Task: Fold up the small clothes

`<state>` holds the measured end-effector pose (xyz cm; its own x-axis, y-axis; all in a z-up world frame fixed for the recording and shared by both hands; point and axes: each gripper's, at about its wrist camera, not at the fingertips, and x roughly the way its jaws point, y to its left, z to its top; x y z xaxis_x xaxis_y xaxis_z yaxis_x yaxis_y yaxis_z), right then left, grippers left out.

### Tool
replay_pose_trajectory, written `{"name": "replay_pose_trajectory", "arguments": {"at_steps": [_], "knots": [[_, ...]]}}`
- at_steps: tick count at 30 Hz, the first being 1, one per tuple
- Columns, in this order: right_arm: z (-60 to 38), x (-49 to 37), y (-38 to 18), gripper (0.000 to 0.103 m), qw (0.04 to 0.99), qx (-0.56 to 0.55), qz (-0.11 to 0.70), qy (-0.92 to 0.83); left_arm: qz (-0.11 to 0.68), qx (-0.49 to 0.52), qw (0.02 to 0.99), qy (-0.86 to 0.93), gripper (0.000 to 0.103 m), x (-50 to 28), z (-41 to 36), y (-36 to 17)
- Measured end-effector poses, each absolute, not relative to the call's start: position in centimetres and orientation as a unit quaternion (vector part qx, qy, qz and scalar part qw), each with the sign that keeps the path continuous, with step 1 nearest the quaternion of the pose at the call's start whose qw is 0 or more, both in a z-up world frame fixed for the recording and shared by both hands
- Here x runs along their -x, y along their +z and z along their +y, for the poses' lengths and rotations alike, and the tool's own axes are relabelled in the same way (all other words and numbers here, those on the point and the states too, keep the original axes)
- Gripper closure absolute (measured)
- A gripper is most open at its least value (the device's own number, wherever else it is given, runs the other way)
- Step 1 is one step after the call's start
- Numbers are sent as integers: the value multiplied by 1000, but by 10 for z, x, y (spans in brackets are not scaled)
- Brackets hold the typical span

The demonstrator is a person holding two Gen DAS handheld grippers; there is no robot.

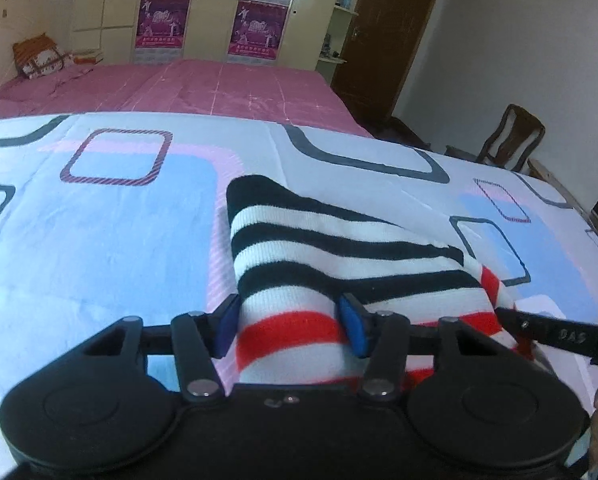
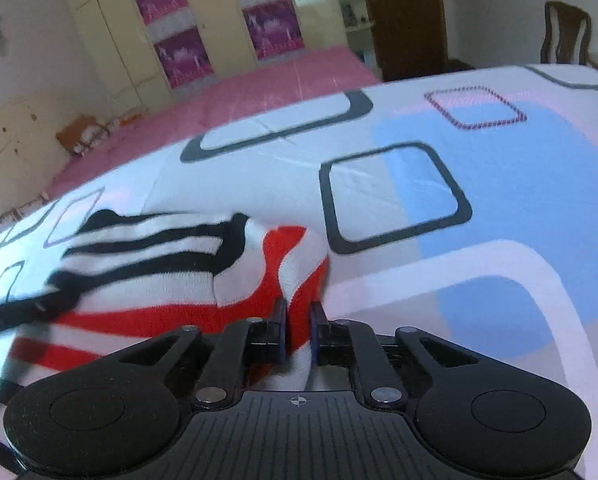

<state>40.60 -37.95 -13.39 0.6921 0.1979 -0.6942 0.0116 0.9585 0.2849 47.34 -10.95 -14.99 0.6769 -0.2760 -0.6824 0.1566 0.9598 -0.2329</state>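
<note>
One striped garment (image 1: 299, 248), knitted in black, white and red bands, is lying on the patterned bed sheet (image 1: 99, 208); both of the two grippers are gripping its near hem. The left gripper (image 1: 289, 326) is holding a thick bunch of hem between half-spread fingers. The right gripper (image 2: 298, 330), at the garment's 3 o'clock edge, is pinching a red fold between nearly closed fingers. To fold well, both hands should be lifting evenly and carrying the hem toward 12 o'clock, keeping it taut.

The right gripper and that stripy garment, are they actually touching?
Touching. The right wrist view shows the right gripper pinching a red-and-white fold of the striped garment between its pads.
</note>
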Motion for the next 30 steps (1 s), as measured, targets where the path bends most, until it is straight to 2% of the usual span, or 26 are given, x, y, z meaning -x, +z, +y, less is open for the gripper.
{"name": "replay_pose_trajectory", "arguments": {"at_steps": [8,13,16,30], "knots": [[-363,-414,-97,93,933,-100,339,63,391,81,910,-111,50,-489,-109,-145],[-344,-439,-125,93,920,-64,382,56,403,78,907,-96,37,-494,-109,-154],[-343,-441,-140,93,922,-50,379,52,409,87,904,-93,34,-496,-106,-158],[-353,-423,-120,91,929,-77,358,61,383,63,917,-91,33,-470,-108,-135]]}}
